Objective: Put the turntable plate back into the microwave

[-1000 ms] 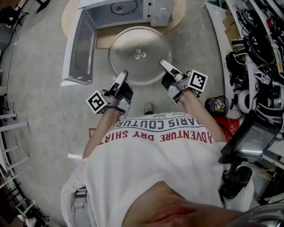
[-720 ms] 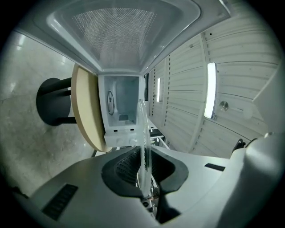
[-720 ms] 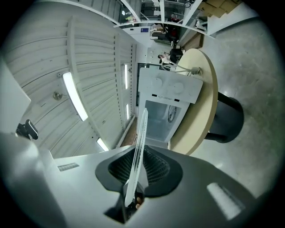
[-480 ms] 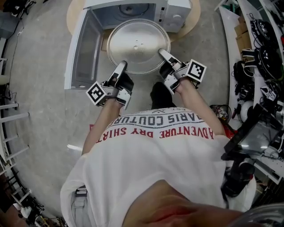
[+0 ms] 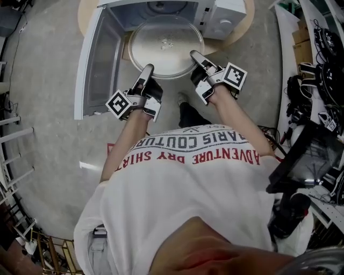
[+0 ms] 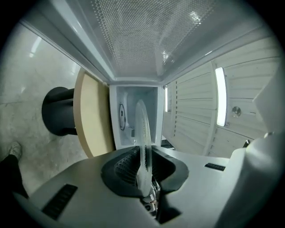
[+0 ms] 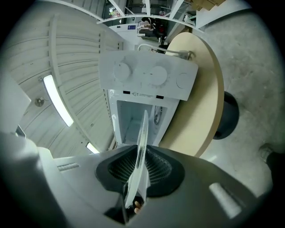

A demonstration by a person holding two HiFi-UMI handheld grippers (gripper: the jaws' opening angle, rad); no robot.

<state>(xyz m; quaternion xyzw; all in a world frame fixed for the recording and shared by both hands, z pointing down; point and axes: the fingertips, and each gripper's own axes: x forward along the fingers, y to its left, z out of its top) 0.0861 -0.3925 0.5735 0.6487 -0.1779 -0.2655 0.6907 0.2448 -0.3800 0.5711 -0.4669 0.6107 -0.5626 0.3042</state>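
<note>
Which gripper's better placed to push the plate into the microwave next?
Right, marginally. Both grippers are shut on the turntable plate's near rim, but the right gripper sits closer to the microwave opening, while the left gripper works beside the open door.

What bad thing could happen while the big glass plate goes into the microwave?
1. The round clear glass turntable plate is pinched only at its near rim, by the left gripper and the right gripper. It might slip out and shatter on the concrete floor.
2. The plate looks nearly as wide as the opening of the white microwave, so its edge could knock the frame or the open door.
</note>
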